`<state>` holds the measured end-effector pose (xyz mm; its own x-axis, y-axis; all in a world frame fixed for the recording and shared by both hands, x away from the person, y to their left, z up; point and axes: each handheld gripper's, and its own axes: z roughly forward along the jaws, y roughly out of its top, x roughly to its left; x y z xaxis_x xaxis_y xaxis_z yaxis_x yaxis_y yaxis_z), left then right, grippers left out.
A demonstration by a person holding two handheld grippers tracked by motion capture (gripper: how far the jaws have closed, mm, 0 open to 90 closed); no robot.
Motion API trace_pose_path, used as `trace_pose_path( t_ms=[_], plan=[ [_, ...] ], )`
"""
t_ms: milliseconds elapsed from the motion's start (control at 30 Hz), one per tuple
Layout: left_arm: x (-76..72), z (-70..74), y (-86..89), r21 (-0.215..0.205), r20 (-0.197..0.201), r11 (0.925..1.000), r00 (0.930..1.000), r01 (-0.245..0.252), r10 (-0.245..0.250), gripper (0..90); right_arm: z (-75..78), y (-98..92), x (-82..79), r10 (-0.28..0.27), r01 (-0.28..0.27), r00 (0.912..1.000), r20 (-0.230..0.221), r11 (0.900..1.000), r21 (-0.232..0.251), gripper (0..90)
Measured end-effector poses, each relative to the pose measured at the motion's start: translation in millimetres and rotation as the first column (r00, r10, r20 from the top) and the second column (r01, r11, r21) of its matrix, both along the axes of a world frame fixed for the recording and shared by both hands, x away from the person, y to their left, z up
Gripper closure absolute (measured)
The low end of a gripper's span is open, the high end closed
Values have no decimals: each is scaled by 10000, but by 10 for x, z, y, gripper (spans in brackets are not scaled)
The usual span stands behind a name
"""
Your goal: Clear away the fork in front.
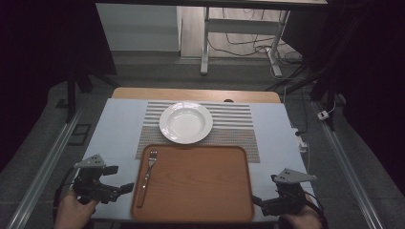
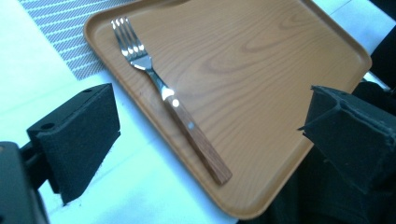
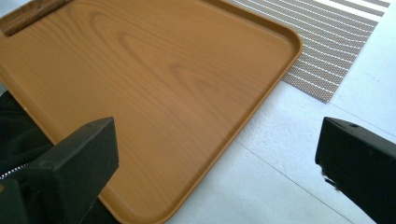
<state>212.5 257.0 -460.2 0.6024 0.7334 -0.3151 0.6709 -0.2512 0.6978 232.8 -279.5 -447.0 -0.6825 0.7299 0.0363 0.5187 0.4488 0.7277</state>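
Fork (image 1: 147, 174) at 9 o'clock on tray (image 1: 200, 191): stiff, light, slick steel neck (we'd pinch wooden handle). Left gripper (image 1: 122, 183) and right gripper (image 1: 258, 200) both agape, empty.

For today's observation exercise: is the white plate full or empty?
Empty. The white plate shows only its bare white bowl in the high view, sitting on the striped mat.

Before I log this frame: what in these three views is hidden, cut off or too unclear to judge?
- Fork: the right gripper view's top edge cuts off everything except the handle end.
- Tray: the left gripper view's top edge crops its far side.
- Plate: in the high view, too small and dim to tell whether anything lies in it.
- Placemat: its near edge is covered by the tray in the high view.
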Motion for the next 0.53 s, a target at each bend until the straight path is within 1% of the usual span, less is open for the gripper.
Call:
trace_pose_path(
  t_ms=[67, 167, 267, 333, 367, 433, 533],
  plan=[
    [-50, -27, 52, -116, 16, 9999, 10000, -54, 54, 20, 1, -1, 1, -24, 24, 10000, 1, 10000, 2, 0],
    [-117, -79, 119, -178, 45, 9998, 10000, -70, 71, 0, 3, 0, 0, -80, 80, 10000, 21, 10000, -13, 0],
    [-176, -137, 170, -96, -93, 9999, 9999, -123, 122, 0, 3, 0, 1, -119, 119, 9999, 29, 9999, -15, 0],
    [-203, -169, 189, 32, -218, 9999, 9997, -97, 98, 0, 2, 0, 2, -149, 149, 9999, 20, 9999, -16, 0],
    [-206, -180, 189, 145, -313, 9999, 9995, -91, 96, 0, 2, -1, 3, -163, 163, 9999, 15, 9999, -13, 0],
    [-206, -180, 176, 234, -318, 9997, 9994, -104, 111, 0, 3, 0, 3, -181, 181, 9998, 3, 9998, -12, 0],
    [-186, -183, 151, 387, -424, 9992, 9991, -30, 46, 0, 1, 1, 2, -164, 164, 9999, 14, 9999, -50, 0]
  ],
)
